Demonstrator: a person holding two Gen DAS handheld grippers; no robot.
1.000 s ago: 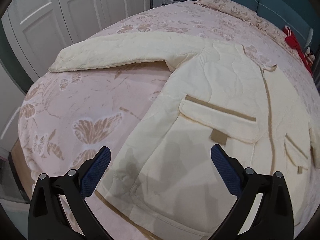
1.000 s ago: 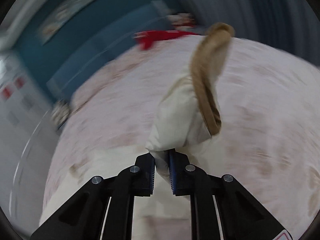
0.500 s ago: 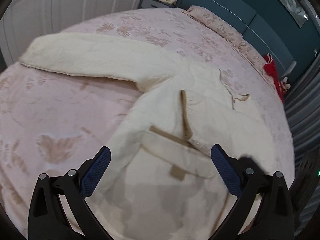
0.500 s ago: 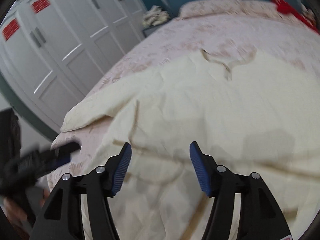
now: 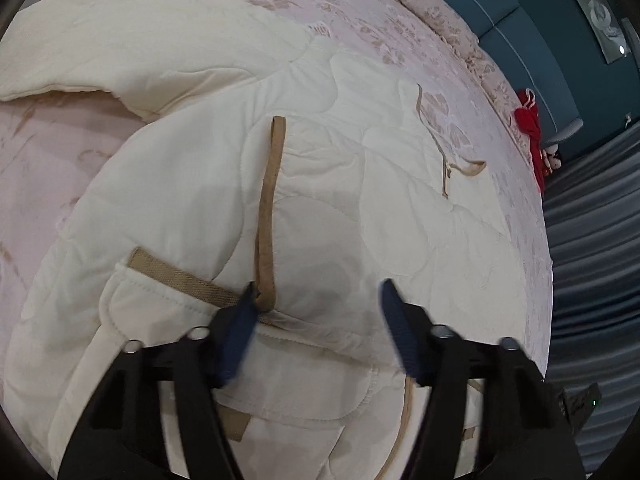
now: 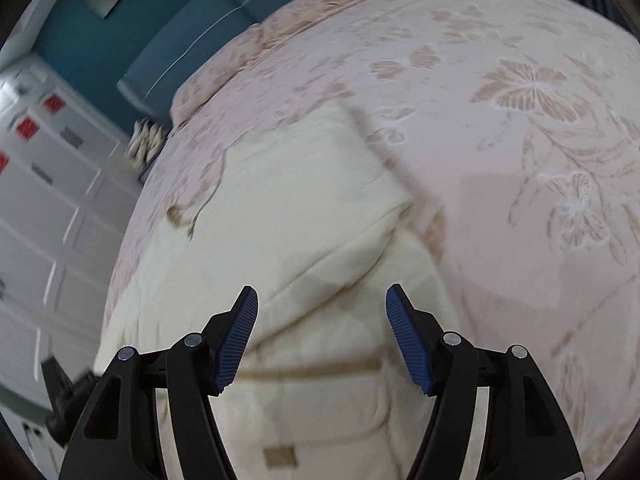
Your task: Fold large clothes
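Pink butterfly-print bed (image 6: 520, 128) — teal headboard (image 5: 500, 12), white wardrobes (image 6: 44, 208).

In the left wrist view, most of the bed (image 5: 48, 184) is covered by the cream jacket (image 5: 320, 208), and bare bedspread is left only at the left edge and along the upper right. In the right wrist view, the right half of the frame is taken up by open bedspread. The far side is closed off by the teal headboard (image 6: 188, 40), the left edge by white wardrobe doors (image 6: 44, 208).

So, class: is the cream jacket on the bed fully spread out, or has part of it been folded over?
Partly folded. On the cream jacket, one side lies folded across the front, its tan cuff resting mid-body; the other sleeve lies spread out.
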